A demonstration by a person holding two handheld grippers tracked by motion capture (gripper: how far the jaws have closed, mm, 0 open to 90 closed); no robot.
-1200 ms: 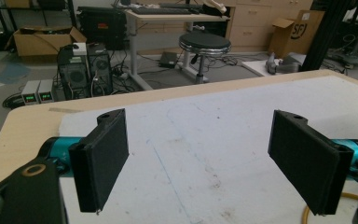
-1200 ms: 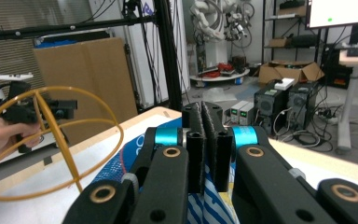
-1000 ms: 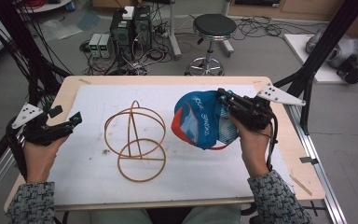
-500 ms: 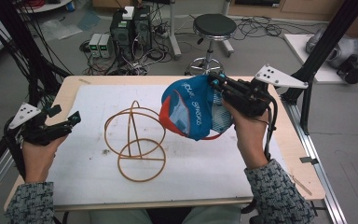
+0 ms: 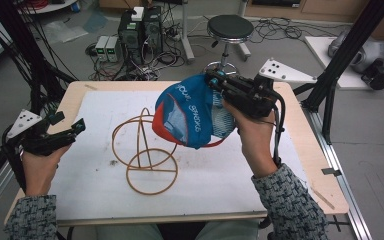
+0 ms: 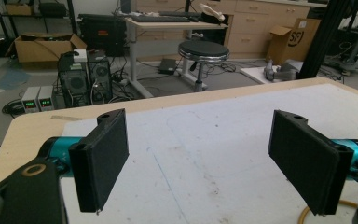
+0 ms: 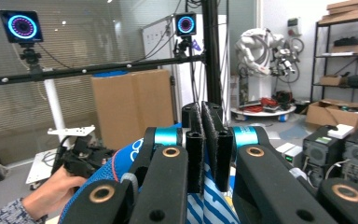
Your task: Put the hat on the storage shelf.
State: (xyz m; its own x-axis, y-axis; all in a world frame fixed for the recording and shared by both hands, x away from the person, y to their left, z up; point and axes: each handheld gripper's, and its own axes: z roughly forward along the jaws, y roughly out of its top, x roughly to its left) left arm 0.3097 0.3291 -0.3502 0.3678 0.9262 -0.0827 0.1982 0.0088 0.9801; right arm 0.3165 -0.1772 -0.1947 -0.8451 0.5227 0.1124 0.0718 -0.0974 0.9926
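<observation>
My right hand-held gripper point(image 5: 219, 82) is clamped on the blue cap point(image 5: 190, 115), above the wire stand point(image 5: 145, 155). My left hand-held gripper point(image 5: 67, 125) is released over the table point(image 5: 300, 145).

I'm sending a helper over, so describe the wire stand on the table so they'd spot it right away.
Look at the wooden table with the white mat. Near its middle stands the wire stand, tan rings joined into an open frame. Beside it a blue cap hangs from the right gripper.

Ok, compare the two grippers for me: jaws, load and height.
The right gripper has its jaws pressed shut on the blue cap, while the left gripper stands wide open with nothing between its pads. The right gripper is raised above the wire stand; the left gripper sits low at the table's left edge. Both have black jaws and teal fittings.
</observation>
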